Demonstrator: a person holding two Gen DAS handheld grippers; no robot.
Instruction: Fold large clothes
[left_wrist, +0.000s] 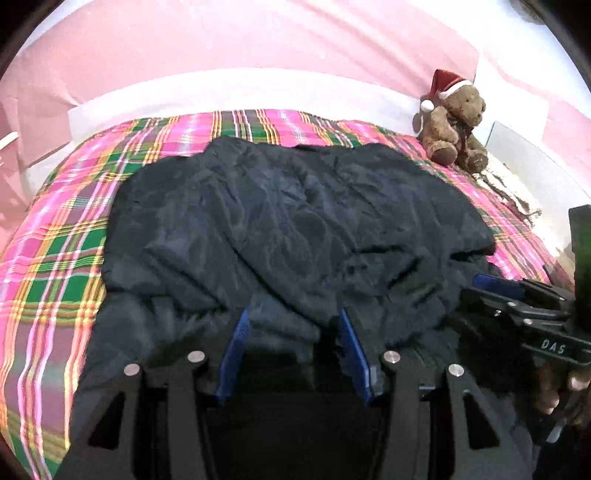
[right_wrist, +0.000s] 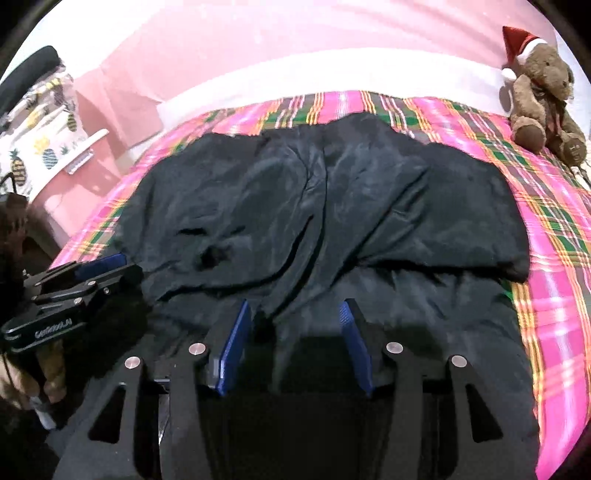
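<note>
Right now the big dark garment (left_wrist: 280, 229) is lying crumpled across the plaid bedspread (left_wrist: 55, 266), its far edge bunched near the middle of the bed and its near part spilling toward the person. Down low at the near edge, the left gripper (left_wrist: 291, 332) has its blue-padded jaws spread apart, with dark fabric lying between and under them, nothing pinched. Just beside it on the right, the right gripper (right_wrist: 293, 325) is poised the same way, jaws wide apart over the cloth, a fold of garment running up between the pads. Both tools sit side by side near the hem. Over in the far right corner a brown teddy bear (left_wrist: 456, 123) in a red Santa hat sits on the bedspread, well apart from the garment.
</note>
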